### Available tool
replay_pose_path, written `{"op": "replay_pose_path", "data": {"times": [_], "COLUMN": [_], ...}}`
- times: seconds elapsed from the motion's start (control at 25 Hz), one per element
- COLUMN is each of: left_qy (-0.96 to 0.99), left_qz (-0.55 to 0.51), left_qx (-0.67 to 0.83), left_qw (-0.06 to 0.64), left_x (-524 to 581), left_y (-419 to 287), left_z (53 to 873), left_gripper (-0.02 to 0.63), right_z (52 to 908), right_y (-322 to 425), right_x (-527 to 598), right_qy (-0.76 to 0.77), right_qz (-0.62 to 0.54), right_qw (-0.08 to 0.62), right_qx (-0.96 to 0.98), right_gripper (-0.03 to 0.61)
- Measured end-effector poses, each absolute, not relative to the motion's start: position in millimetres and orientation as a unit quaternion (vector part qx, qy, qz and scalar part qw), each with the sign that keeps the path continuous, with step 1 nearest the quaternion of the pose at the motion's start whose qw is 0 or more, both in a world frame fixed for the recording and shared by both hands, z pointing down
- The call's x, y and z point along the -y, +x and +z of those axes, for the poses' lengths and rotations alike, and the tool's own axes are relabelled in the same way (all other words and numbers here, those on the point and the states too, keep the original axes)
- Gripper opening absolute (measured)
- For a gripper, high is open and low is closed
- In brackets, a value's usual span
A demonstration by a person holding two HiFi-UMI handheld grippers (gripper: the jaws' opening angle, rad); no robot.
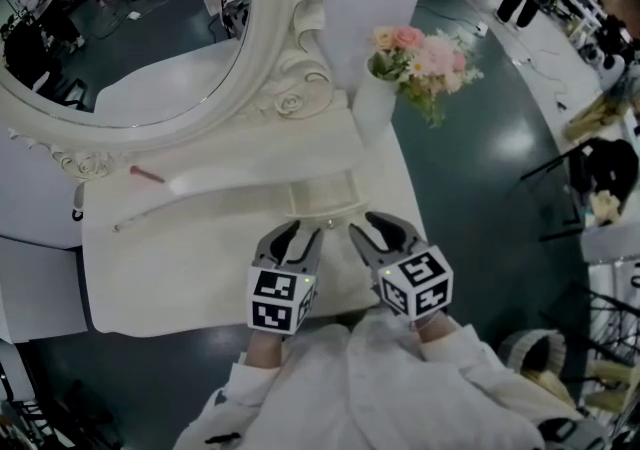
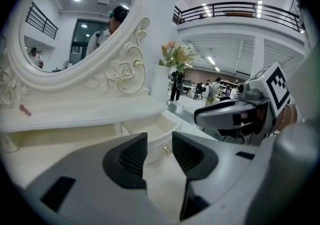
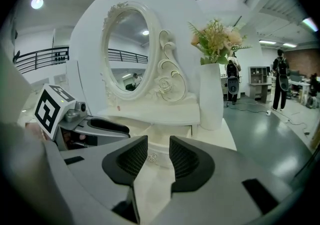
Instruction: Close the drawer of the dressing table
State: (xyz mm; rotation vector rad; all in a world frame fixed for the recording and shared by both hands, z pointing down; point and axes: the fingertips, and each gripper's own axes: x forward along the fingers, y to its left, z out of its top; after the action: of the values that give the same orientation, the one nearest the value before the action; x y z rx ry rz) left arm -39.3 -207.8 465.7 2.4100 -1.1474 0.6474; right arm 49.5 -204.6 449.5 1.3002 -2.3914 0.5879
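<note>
**A:** What does the head view give that the gripper views lack?

**B:** The layout from above. The drawer (image 1: 322, 200) stands pulled out from under the shelf (image 1: 230, 183) along the table's (image 1: 180, 273) back edge, right of middle. The left gripper (image 1: 305, 230) and right gripper (image 1: 366, 224) sit side by side over the table's front half, both pointing at the drawer front. The vase (image 1: 372, 108) is at the back right corner, and the mirror (image 1: 265, 38) rises behind the shelf.

**A:** And the gripper views?

**B:** The jaws. In the left gripper view the pads stand narrowly apart with nothing pressed between them. The drawer's knob (image 2: 167, 148) shows through the gap, beyond the tips. The right gripper view shows the same narrow, empty gap, with the knob low in it. Each view also catches the other gripper alongside.

**A:** What stays unclear?

**B:** Contact. The head view puts the left tips just beside the drawer front, possibly touching it. The mirror's top is cut off by that view's edge, and the sleeves (image 1: 330, 378) cover part of the table's front edge. A pink item (image 1: 147, 175) on the shelf's left part and a thin pale rod (image 1: 150, 215) near the table's left edge are too small to identify.
</note>
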Motion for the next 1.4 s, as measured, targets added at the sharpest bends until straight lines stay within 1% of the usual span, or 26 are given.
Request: {"op": "replay_pose_path", "data": {"times": [0.2,0.36,0.56,0.92,1.16,1.4], "left_qy": [0.853,0.85,0.842,0.832,0.834,0.847], "left_qz": [0.236,0.263,0.283,0.304,0.311,0.318], "left_qx": [0.42,0.411,0.418,0.418,0.405,0.374], "left_qw": [0.203,0.2,0.19,0.202,0.208,0.202], "left_x": [211,211,216,225,223,229], "left_y": [-45,-48,-58,-71,-68,-61], "left_z": [472,484,495,523,536,543], "left_gripper": [0.162,0.179,0.181,0.195,0.219,0.221], "right_z": [455,465,478,504,518,530], "right_y": [55,57,68,74,77,72], "right_x": [209,210,216,227,231,237], "right_qy": [0.46,0.442,0.444,0.434,0.416,0.394], "right_qz": [0.204,0.196,0.172,0.163,0.16,0.172], "right_qw": [0.191,0.222,0.248,0.297,0.319,0.325], "right_qx": [0.843,0.847,0.844,0.835,0.836,0.843], "right_gripper": [0.114,0.118,0.16,0.201,0.21,0.212]}}
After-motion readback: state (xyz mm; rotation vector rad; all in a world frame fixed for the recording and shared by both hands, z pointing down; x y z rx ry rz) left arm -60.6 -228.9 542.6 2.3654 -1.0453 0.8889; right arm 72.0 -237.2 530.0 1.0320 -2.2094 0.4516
